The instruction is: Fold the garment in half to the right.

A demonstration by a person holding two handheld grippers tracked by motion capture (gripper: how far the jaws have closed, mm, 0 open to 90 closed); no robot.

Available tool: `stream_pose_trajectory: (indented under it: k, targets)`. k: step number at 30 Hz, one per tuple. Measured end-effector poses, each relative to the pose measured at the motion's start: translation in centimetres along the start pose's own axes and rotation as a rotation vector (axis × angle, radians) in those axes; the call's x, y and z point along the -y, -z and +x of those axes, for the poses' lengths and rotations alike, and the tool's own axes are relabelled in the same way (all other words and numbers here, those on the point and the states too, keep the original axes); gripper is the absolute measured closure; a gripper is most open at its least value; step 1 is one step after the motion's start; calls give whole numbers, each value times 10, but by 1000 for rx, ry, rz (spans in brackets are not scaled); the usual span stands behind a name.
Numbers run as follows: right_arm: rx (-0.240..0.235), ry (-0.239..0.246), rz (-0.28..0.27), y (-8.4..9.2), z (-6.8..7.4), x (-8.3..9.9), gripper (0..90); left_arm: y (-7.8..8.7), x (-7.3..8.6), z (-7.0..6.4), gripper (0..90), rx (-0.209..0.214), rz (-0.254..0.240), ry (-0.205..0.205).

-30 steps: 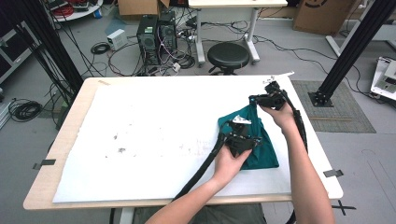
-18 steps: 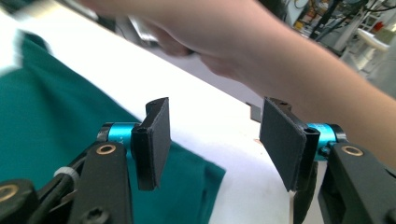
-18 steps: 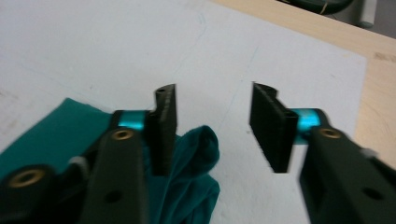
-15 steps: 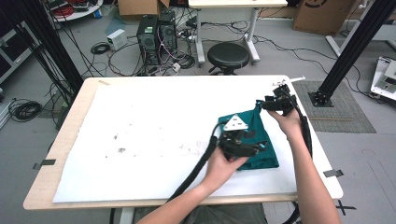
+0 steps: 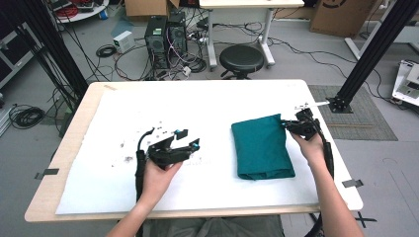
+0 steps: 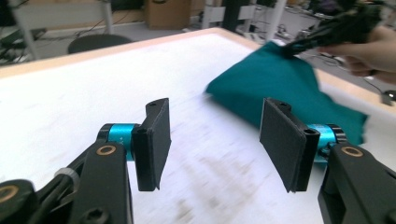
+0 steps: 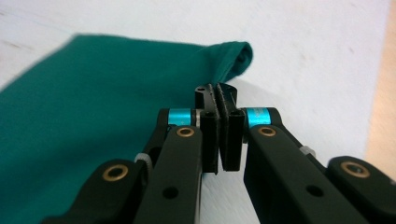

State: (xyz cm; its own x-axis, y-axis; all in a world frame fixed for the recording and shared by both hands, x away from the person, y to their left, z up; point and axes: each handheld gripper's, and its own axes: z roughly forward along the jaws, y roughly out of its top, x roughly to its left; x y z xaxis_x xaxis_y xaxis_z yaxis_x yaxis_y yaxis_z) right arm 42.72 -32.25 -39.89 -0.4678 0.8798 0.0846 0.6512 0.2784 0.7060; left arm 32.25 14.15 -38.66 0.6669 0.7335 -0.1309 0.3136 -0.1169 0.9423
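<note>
Cables, computer towers (image 5: pixel 165 34) and a round black stool (image 5: pixel 241 58) crowd the floor behind a pale wooden surface (image 5: pixel 74 143) covered with a white sheet (image 5: pixel 207 106). On the sheet's right half lies the teal cloth (image 5: pixel 262 148), now folded into a neat rectangle where a second ago it was a bunched heap under both hands. The left claw (image 5: pixel 190 140) has let go and swung far off to the sheet's middle, its jaws standing apart with nothing between them. The right claw (image 5: pixel 289 124) sits at the cloth's far right corner; its jaws have just closed pad to pad, right beside the rolled hem, with no fabric visibly between them. The fold looks finished, or nearly so.
</note>
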Motion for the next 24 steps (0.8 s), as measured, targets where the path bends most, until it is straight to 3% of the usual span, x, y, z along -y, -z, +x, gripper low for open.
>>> stream_pose_trajectory:
  k: [2, 5, 6, 9, 12, 16, 21, 23, 24]
  targets:
    - [14, -18, 16, -2, -2, 5, 872, 2, 5, 10, 430, -24, 18, -2]
    - [73, -40, 35, -4, -4, 12, 736, 4, 7, 16, 419, -51, 25, -5]
    - [73, -50, 22, -1, -6, 14, 709, 6, 7, 19, 418, -61, 26, -7]
    - [8, -105, -42, 15, -6, 21, 640, 10, 7, 23, 417, -89, 26, -12]
    - [-63, -99, -66, 34, 3, 39, 605, 15, 7, 27, 417, -99, 26, -23]
    - [-165, -65, -65, 54, 20, 77, 618, 19, 9, 29, 417, -115, 34, -30]
    - [-204, -25, 15, 45, 33, 105, 621, 18, 13, 28, 417, -120, 50, -32]
    - [-235, 1, 38, 41, 37, 107, 736, 17, 14, 27, 417, -119, 55, -33]
    - [-213, 30, 44, 41, 39, 106, 812, 17, 14, 27, 417, -119, 57, -35]
